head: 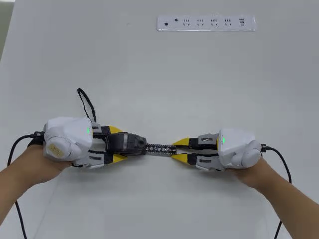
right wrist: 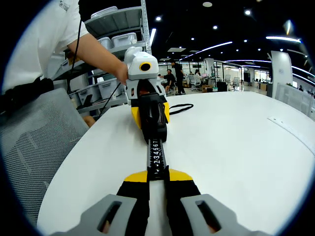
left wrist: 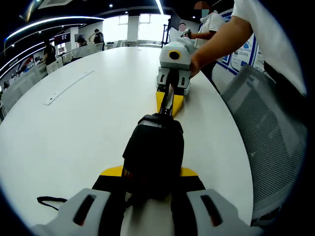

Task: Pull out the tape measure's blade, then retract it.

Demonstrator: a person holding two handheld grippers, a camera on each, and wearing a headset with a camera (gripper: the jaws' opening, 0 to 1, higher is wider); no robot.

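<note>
The black tape measure case [head: 125,144] sits between the yellow-tipped jaws of my left gripper [head: 117,144], which is shut on it; in the left gripper view the case [left wrist: 153,156] rises right in front of the camera. A short stretch of numbered blade [head: 159,149] runs right from the case to my right gripper [head: 180,150], shut on the blade's end. In the right gripper view the blade [right wrist: 156,155] leads from my right gripper [right wrist: 156,176] to the case [right wrist: 153,119] held by the other gripper. The case's black wrist loop [head: 85,103] trails on the table.
The work lies low over a white table [head: 159,74]. A white power strip [head: 206,23] lies at the far edge. Black cables trail from both grippers toward me. A grey mesh chair [right wrist: 37,142] stands beside the table; people sit at desks far off.
</note>
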